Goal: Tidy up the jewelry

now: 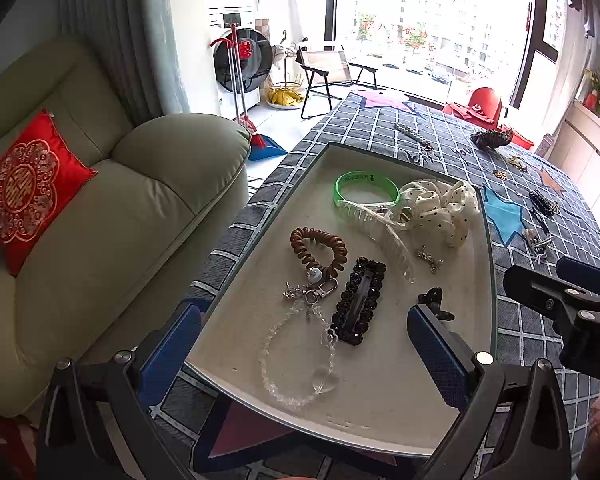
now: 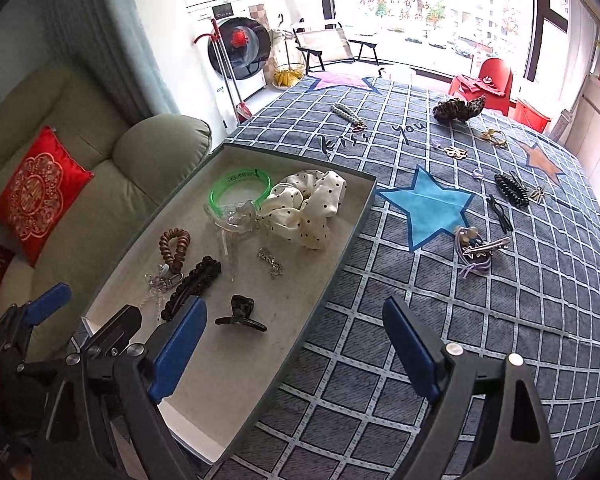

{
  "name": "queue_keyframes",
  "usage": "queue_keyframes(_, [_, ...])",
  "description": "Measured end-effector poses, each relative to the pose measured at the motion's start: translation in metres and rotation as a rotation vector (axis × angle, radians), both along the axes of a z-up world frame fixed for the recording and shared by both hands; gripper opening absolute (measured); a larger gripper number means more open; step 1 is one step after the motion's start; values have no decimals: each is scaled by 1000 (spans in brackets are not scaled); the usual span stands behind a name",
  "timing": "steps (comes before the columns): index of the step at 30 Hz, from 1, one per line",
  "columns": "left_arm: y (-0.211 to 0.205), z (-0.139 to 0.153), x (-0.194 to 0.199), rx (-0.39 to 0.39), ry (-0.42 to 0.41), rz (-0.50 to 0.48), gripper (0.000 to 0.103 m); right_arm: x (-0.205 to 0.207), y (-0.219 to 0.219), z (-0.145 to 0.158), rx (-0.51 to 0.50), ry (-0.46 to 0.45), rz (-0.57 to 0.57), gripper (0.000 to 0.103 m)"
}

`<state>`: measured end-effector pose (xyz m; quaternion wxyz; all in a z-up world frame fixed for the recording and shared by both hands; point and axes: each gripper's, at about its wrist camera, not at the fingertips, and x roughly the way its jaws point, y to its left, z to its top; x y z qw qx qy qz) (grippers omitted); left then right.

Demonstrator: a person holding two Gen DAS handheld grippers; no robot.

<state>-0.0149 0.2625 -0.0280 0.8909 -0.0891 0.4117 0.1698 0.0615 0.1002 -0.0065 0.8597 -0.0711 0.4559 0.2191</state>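
Home (sofa (image 1: pixel 112 200), washing machine (image 1: pixel 240 56))

My left wrist camera looks steeply down, close over the shallow grey-rimmed tray (image 1: pixel 400 160) near the pale green sofa (image 1: pixel 100 220). My right wrist camera sits just beside it, angled over the blue checked tablecloth (image 2: pixel 480 320). Both share tray, sofa and window.

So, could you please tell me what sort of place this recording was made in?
Most likely a home living room: a green sofa with a red cushion, a washing machine by the big window, and a table under a checked tablecloth.
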Motion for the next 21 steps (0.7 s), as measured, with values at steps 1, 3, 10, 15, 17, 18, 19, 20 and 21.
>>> queue_keyframes(1, [0, 0, 0, 0, 0, 1, 103, 0, 0, 0, 1, 0, 0, 91])
queue_keyframes(3, [0, 1, 0, 0, 0, 1, 103, 0, -1, 1, 0, -1, -1, 91])
queue_keyframes(10, [0, 2, -1, 2, 0, 3, 103, 0, 0, 1, 0, -1, 1, 91])
queue_keyframes(15, [1, 3, -4, 4, 0, 8, 103, -1, 0, 1, 0, -2, -1, 91])
queue_keyframes(17, [1, 3, -4, 5, 1, 9, 103, -1, 0, 1, 1, -1, 0, 91])
queue_keyframes(18, [1, 4, -4, 6, 1, 10, 103, -1, 0, 1, 0, -2, 0, 91])
queue_keyframes(19, [0, 3, -4, 6, 1, 11, 103, -1, 0, 1, 0, -2, 0, 91])
queue_keyframes(20, [0, 4, -5, 6, 1, 12, 103, -1, -1, 1, 2, 0, 0, 91])
queue_keyframes(21, [0, 4, -5, 7, 1, 12, 103, -1, 0, 1, 1, 0, 0, 91])
